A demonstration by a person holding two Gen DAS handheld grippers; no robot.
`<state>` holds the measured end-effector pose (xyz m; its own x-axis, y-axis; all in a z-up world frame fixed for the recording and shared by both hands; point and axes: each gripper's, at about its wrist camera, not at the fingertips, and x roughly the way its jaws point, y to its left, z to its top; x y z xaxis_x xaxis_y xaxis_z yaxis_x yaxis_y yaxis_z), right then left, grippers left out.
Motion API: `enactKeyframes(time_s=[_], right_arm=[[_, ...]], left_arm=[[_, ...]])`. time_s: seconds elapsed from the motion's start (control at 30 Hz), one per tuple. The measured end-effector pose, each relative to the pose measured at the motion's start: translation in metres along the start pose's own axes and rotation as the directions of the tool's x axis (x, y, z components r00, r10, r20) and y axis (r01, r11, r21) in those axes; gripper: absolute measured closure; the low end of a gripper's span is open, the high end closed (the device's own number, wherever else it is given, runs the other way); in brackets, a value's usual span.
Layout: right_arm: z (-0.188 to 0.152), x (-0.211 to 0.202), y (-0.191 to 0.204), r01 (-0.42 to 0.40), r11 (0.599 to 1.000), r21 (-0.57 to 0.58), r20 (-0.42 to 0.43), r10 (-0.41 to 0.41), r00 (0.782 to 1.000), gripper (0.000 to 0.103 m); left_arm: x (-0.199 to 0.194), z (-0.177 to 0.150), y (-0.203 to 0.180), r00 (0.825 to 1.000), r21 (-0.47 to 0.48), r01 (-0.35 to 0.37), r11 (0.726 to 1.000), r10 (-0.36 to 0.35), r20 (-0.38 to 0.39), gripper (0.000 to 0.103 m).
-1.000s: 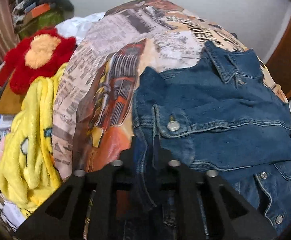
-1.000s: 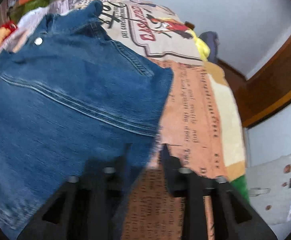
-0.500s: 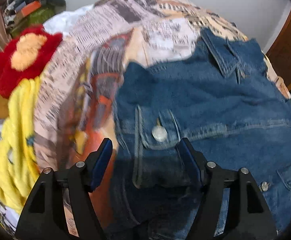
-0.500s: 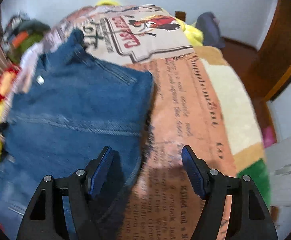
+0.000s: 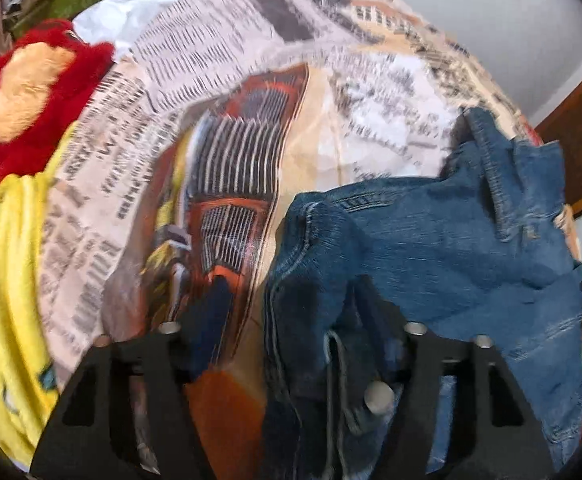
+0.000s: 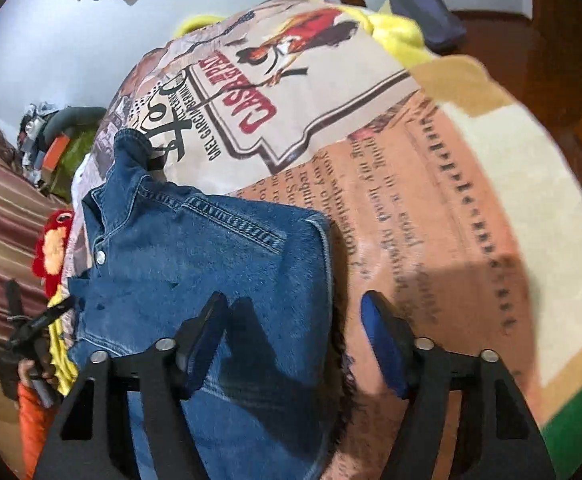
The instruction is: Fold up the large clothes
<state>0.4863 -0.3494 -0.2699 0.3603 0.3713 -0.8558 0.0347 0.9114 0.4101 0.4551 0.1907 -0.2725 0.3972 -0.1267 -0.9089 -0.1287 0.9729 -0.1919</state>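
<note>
Denim jacket (image 5: 431, 248) edge lies between both closing hand-held grippers — left (image 5: 287, 312), right (image 6: 295, 328) (pads apart, unclamped).

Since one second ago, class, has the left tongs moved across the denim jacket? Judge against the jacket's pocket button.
Yes. The left tongs, jaws now closing, has slid toward the denim jacket's left edge: the pocket button, earlier above the fingertips, now sits low, beside the right finger.

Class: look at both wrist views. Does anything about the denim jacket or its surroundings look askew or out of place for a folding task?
The denim jacket lies slantwise on the printed bedspread, its collar bunched, not flat. A red plush toy and yellow blanket crowd one edge. Nothing looks damaged.
</note>
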Motion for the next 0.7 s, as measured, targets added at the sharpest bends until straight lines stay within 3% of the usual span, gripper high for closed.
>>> enactKeyframes(time_s=[0.07, 0.13, 0.17, 0.23, 0.4, 0.7], right_arm=[[0.002, 0.007, -0.001, -0.015, 1.000, 0.008, -0.005, 0.015, 1.000, 0.058], [0.005, 0.013, 0.000, -0.022, 1.000, 0.016, 0.000, 0.022, 1.000, 0.068], [0.006, 0.015, 0.002, -0.014, 1.000, 0.010, 0.003, 0.013, 1.000, 0.080], [0.010, 0.018, 0.004, 0.009, 1.000, -0.012, 0.008, -0.009, 1.000, 0.089], [0.023, 0.015, 0.006, 0.017, 1.000, -0.021, 0.039, -0.016, 0.999, 0.094], [0.066, -0.003, 0.073, 0.100, 0.969, -0.227, 0.166, -0.063, 0.984, 0.095]], left_arm=[[0.014, 0.003, 0.000, 1.000, -0.006, 0.013, 1.000, -0.013, -0.013, 0.056], [0.021, 0.004, 0.000, 0.999, -0.023, 0.047, 0.999, -0.047, -0.008, 0.070], [0.023, 0.005, -0.001, 0.999, -0.032, 0.051, 0.998, -0.051, 0.003, 0.071], [0.023, 0.005, -0.002, 0.999, -0.036, 0.043, 0.998, -0.042, 0.031, 0.076], [0.006, 0.003, -0.006, 0.994, -0.030, -0.010, 0.999, 0.013, 0.105, 0.082], [-0.045, 0.014, -0.002, 0.972, -0.001, -0.090, 0.996, 0.089, 0.217, 0.087]])
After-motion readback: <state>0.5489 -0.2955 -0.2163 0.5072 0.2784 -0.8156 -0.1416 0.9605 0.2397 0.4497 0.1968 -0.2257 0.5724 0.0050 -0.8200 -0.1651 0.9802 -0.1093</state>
